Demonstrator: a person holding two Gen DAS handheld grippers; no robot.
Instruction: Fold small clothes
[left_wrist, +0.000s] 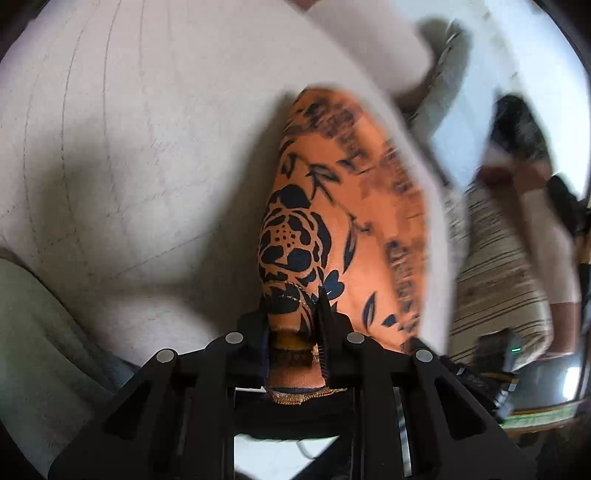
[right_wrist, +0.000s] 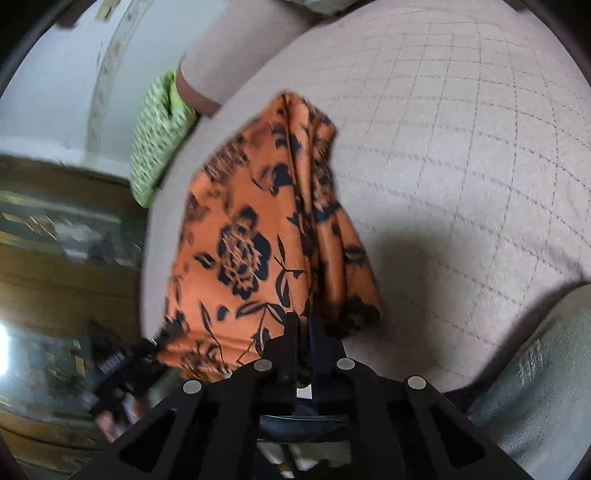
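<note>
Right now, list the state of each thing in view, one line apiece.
Left claw: shut on the orange floral cloth's edge.
Right claw: shut on the same cloth.
Orange floral cloth: lifted, hanging in loose folds, not yet folded flat.
Quilted beige cushion: bare where it shows, shadowed under the cloth.
Green patterned fabric: lying at the cushion's edge, untouched.
</note>
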